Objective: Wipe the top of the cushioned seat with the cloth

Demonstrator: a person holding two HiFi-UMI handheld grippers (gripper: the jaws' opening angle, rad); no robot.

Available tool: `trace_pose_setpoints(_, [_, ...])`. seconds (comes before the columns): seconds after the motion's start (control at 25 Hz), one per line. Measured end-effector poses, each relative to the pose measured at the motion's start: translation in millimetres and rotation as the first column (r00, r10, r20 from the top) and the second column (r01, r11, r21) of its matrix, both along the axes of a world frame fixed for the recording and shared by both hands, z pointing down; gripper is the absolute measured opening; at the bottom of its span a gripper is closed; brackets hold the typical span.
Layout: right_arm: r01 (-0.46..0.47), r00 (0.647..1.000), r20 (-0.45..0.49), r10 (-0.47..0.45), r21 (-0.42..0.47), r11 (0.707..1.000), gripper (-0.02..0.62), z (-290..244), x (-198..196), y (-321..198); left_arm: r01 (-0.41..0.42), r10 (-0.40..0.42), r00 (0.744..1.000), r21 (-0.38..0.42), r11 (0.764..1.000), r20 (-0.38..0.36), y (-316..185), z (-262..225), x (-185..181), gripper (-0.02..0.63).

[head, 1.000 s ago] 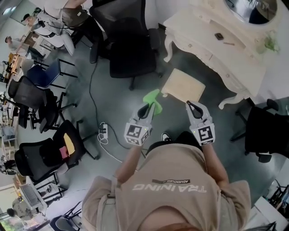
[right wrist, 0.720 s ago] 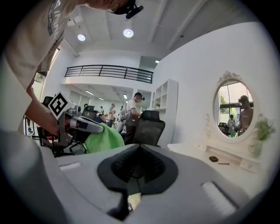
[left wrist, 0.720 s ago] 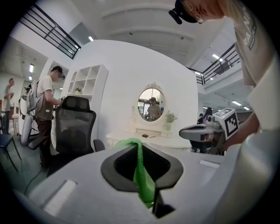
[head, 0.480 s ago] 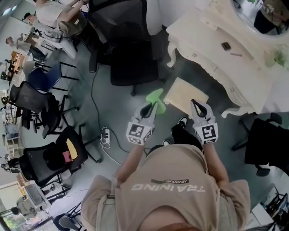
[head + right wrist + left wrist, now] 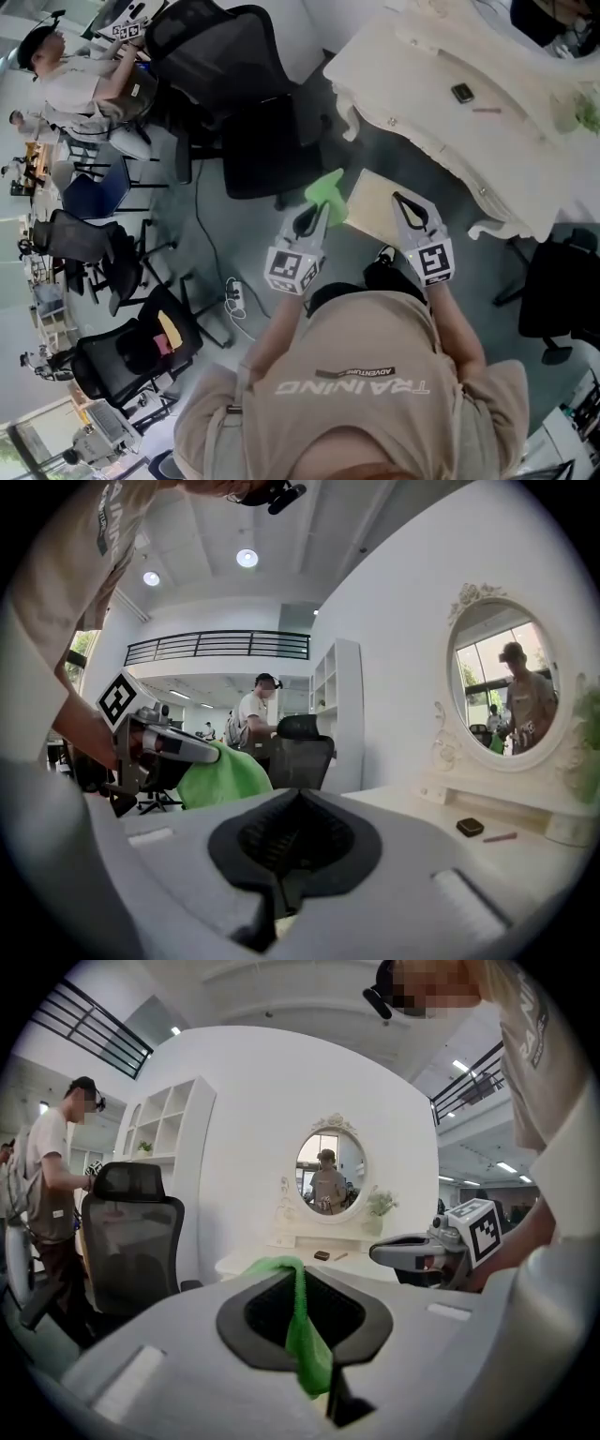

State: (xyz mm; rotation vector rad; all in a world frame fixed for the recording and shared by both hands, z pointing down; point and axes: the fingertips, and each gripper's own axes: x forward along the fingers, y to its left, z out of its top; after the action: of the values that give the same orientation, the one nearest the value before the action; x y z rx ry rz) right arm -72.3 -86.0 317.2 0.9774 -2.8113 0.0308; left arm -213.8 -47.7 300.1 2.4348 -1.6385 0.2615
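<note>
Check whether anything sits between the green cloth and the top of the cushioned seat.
Nothing visible does. The left gripper holds the cloth at the seat's edge, and the seat top looks bare. Only the right gripper hangs above its other side.

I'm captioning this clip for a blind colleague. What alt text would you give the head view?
From above, a person's left gripper holds a green cloth next to a pale cushioned seat, with the empty right gripper over the seat. A white dressing table stands beside it.
</note>
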Motion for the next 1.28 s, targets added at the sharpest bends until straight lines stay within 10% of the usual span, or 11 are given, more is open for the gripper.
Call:
trace_pose_setpoints(0.6, [-0.253, 0.967, -0.031, 0.252, -0.043, 0.966, 0.005, 3, 24, -44, -0.251, 0.251, 0.968, -0.044, 0.967, -0.023, -101, 28, 22, 0.025])
trace_pose_setpoints(1.28, [-0.484, 0.874, -0.158, 0.458, -0.223, 0.846, 0.003, 59, 25, -66, -0.435, 0.436, 0.899, -0.168, 0.884, -0.036, -177, 143, 12, 0.025])
